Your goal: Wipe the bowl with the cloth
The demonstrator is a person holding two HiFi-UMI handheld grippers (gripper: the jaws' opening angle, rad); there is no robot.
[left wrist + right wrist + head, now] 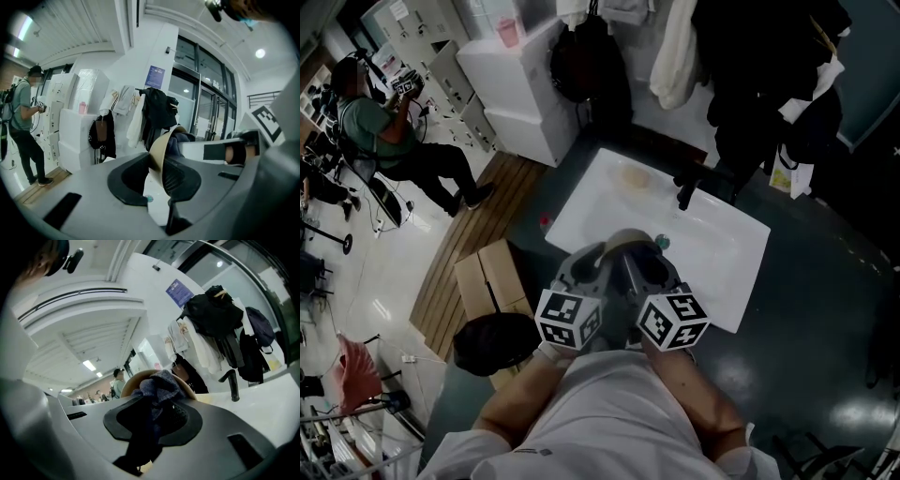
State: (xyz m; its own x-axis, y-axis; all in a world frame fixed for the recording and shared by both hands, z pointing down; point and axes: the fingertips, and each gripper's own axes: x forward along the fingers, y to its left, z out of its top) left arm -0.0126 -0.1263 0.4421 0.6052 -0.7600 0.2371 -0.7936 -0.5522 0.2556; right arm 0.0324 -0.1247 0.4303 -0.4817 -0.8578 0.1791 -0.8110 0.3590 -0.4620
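Over at the white sink, someone stands with both tools raised in front of their chest, close together. The left gripper is clamped on the rim of a tan bowl, one jaw inside the wall and one outside. The bowl is tipped on its edge, its opening turned toward the other tool. The right gripper pinches a bunched blue-grey cloth and has it pressed into the bowl's hollow. From above, the bowl sits over the near part of the basin. A black faucet stands at the far side, with dark coats hanging behind it. Off to the left a person is on the pale floor, and cardboard boxes lie beside the sink.
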